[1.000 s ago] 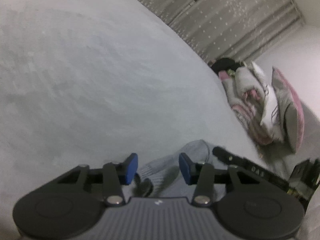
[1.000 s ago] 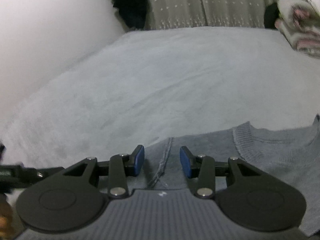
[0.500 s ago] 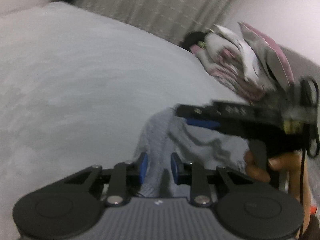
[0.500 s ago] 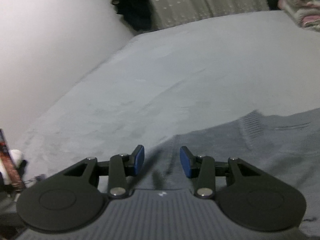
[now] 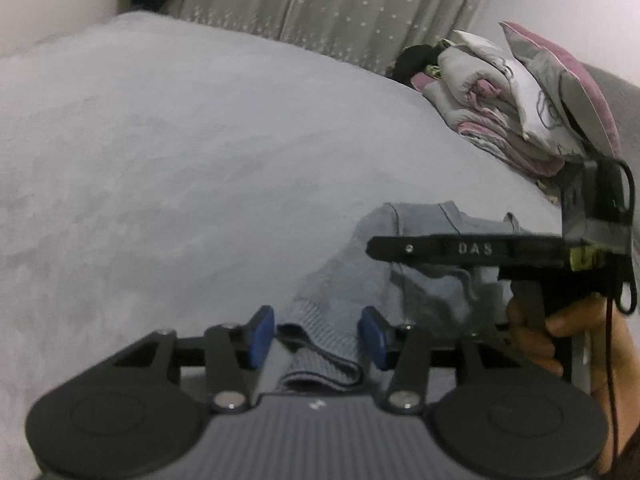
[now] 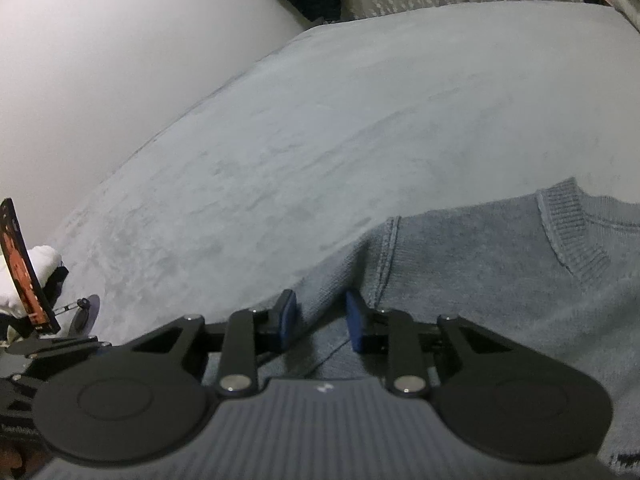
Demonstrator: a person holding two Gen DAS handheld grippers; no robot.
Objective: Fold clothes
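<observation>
A grey knit sweater [image 6: 500, 264] lies on the pale grey bed [image 6: 360, 120], its ribbed collar at the right. My right gripper [image 6: 318, 316] is closing on a raised fold of the sweater at the shoulder seam, its blue pads narrowly apart around the cloth. In the left wrist view the sweater's ribbed sleeve cuff [image 5: 320, 336] lies between the wide-apart blue pads of my left gripper [image 5: 318, 338], which is open. The right gripper [image 5: 472, 248] also shows there from the side, held by a hand over the bunched sweater [image 5: 420, 240].
Folded pink and grey bedding and a pillow [image 5: 532, 108] are piled at the bed's far right. Dotted grey curtains [image 5: 340, 4] hang behind. A white wall [image 6: 120, 40] borders the bed's left. A phone on a stand [image 6: 24, 268] sits by the left edge.
My left gripper closed partway half a second ago and has opened wide again around the cuff. My right gripper's pads have narrowed onto a sweater fold.
</observation>
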